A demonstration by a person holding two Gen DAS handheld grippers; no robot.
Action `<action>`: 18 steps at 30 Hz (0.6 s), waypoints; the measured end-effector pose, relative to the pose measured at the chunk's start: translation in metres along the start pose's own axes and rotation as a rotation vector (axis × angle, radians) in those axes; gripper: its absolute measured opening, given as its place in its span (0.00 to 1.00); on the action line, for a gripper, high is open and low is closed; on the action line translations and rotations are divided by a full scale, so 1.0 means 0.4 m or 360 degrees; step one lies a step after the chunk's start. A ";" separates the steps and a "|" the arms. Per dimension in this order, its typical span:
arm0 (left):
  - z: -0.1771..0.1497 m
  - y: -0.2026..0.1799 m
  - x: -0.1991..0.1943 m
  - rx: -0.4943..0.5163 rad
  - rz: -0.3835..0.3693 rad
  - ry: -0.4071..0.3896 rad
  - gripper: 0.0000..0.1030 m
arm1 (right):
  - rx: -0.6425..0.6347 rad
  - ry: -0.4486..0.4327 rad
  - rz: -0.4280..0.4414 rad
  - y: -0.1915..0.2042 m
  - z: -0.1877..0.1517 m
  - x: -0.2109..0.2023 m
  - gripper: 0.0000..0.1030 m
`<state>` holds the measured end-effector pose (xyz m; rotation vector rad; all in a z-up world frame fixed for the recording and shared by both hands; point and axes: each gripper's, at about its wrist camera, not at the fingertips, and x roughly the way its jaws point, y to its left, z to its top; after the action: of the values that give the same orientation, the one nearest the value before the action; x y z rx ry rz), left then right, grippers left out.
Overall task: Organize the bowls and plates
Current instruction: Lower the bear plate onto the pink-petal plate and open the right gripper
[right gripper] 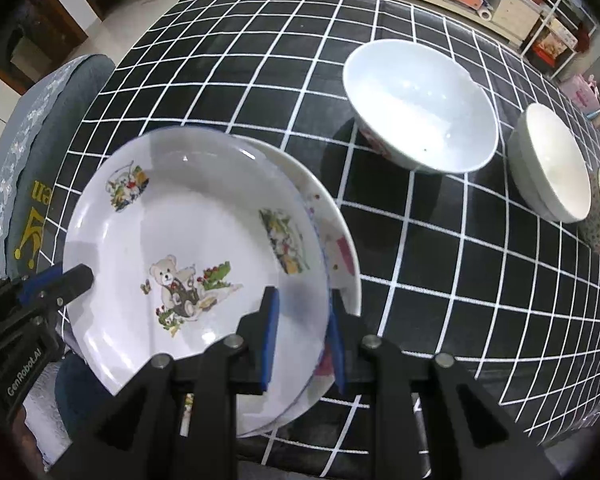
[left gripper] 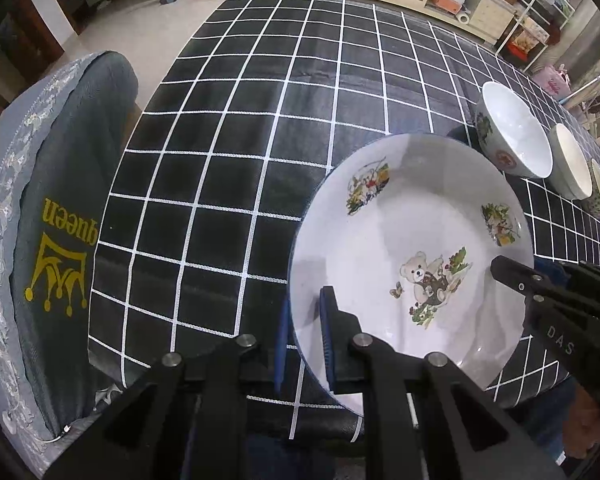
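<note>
On checked cloth (right gripper: 440, 280): round glossy plate (right gripper: 196, 240).

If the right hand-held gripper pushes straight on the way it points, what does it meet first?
Probably the checked tablecloth under the bear plate it already clamps by the rim; depth is unclear.

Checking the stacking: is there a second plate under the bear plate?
Yes, the right wrist view shows another plate's rim sticking out beneath the bear plate.
</note>
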<state>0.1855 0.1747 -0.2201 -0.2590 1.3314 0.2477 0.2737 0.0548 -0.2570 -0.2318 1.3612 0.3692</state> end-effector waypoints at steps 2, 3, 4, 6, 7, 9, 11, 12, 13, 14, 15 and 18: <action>0.001 0.001 0.004 0.0001 0.0002 0.0004 0.13 | 0.0001 -0.0001 -0.0001 -0.001 0.000 0.001 0.27; 0.001 0.002 0.005 -0.0002 0.0000 0.0005 0.13 | 0.0000 -0.0003 -0.0004 0.000 0.000 0.000 0.27; 0.003 0.002 0.007 -0.0005 -0.0003 0.0007 0.13 | -0.0004 -0.0006 -0.0009 0.000 0.001 0.001 0.27; 0.005 0.002 0.009 -0.0003 -0.0003 0.0008 0.13 | -0.0013 -0.0014 -0.0022 0.003 -0.001 -0.001 0.27; 0.006 0.000 0.009 0.0002 0.0000 0.0005 0.13 | -0.0016 -0.0016 -0.0028 0.004 -0.002 -0.002 0.27; 0.007 0.001 0.009 0.0004 0.0005 0.0002 0.13 | -0.0020 -0.0014 -0.0031 0.005 -0.002 -0.002 0.27; 0.007 0.001 0.010 -0.0001 0.0007 -0.0001 0.13 | -0.0026 -0.0008 -0.0031 0.007 -0.001 -0.002 0.27; 0.007 0.001 0.011 -0.0003 0.0006 -0.0002 0.13 | -0.0026 -0.0011 -0.0034 0.008 -0.002 -0.003 0.27; 0.007 0.001 0.013 -0.0004 0.0005 -0.0004 0.14 | -0.0025 -0.0013 -0.0036 0.007 -0.001 -0.004 0.27; 0.006 -0.001 0.013 -0.0003 0.0006 -0.0003 0.14 | -0.0024 -0.0017 -0.0038 0.007 -0.001 -0.005 0.27; 0.005 -0.003 0.014 0.0000 0.0009 -0.0001 0.14 | -0.0024 -0.0025 -0.0042 0.005 -0.002 -0.007 0.27; 0.002 -0.010 0.015 0.0021 0.0031 -0.0005 0.15 | -0.0041 -0.0043 -0.0056 0.010 -0.007 -0.010 0.27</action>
<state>0.1890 0.1715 -0.2258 -0.2347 1.3325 0.2558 0.2690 0.0570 -0.2532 -0.2709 1.3251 0.3591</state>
